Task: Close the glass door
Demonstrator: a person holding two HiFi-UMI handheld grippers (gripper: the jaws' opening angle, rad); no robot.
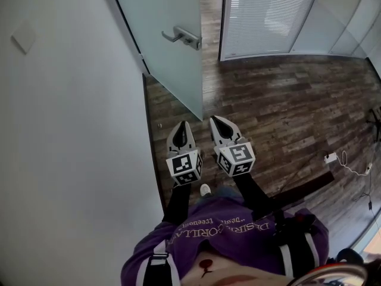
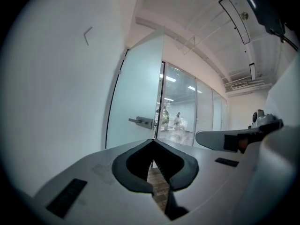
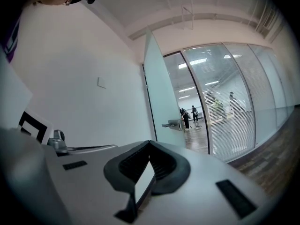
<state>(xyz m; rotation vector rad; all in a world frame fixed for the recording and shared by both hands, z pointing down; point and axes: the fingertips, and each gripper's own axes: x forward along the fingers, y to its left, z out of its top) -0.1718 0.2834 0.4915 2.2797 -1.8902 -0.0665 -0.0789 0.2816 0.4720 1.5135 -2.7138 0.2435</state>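
The frosted glass door (image 1: 161,34) stands open, swung in towards the white wall, its metal lever handle (image 1: 181,37) facing me. Both grippers hover side by side over the wooden floor, a little short of the door's free edge and pointing at it. The left gripper (image 1: 182,125) is shut with nothing in it, and so is the right gripper (image 1: 214,120). In the left gripper view the closed jaws (image 2: 153,140) aim at the door (image 2: 136,102) and handle (image 2: 140,121). In the right gripper view the closed jaws (image 3: 149,142) sit below the door (image 3: 159,102) and its handle (image 3: 172,123).
A white wall (image 1: 71,130) with a small plate (image 1: 24,37) runs along the left. A glass partition with blinds (image 1: 262,16) stands behind the doorway. On the wooden floor (image 1: 280,112) at the right lies a plug with a cable (image 1: 331,158). People stand far beyond the glass.
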